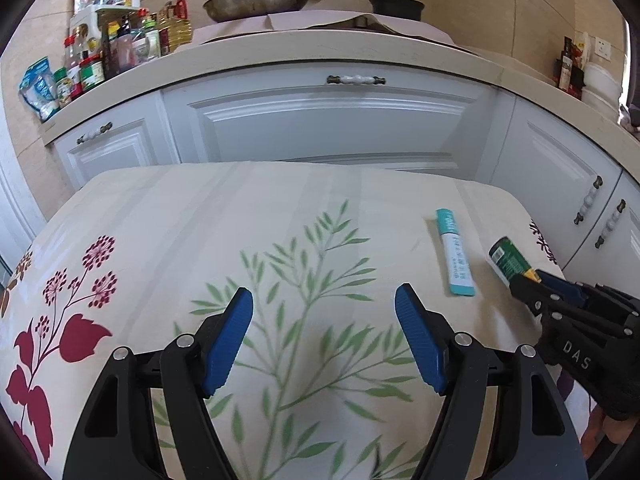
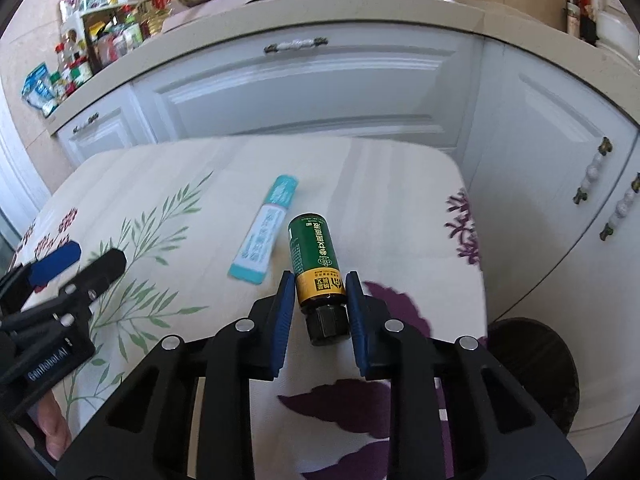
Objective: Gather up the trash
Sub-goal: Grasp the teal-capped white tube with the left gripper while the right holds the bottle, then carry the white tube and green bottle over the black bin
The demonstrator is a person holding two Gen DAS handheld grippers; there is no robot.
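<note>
A small green bottle [image 2: 314, 248] with a yellow band and a black cap lies pointing away from me on the flowered tablecloth [image 2: 380, 184]. My right gripper [image 2: 320, 278] is shut on its yellow band, one blue pad on each side. From the left wrist view the same bottle [image 1: 510, 258] sticks out of the right gripper [image 1: 530, 280] near the table's right edge. A flat teal-and-white packet [image 1: 456, 258] lies just left of the bottle [image 2: 264, 228]. My left gripper [image 1: 324, 300] stands open over the green leaf print with nothing between its fingers, and it shows at the left [image 2: 94, 255].
White kitchen cabinets [image 1: 328, 120] stand close behind the table's far edge. The counter [image 1: 280, 48] holds jars and bottles [image 1: 120, 40] at left, a wok [image 1: 258, 0] and a black pot [image 1: 396, 6]. A dark round object [image 2: 536, 360] sits on the floor right of the table.
</note>
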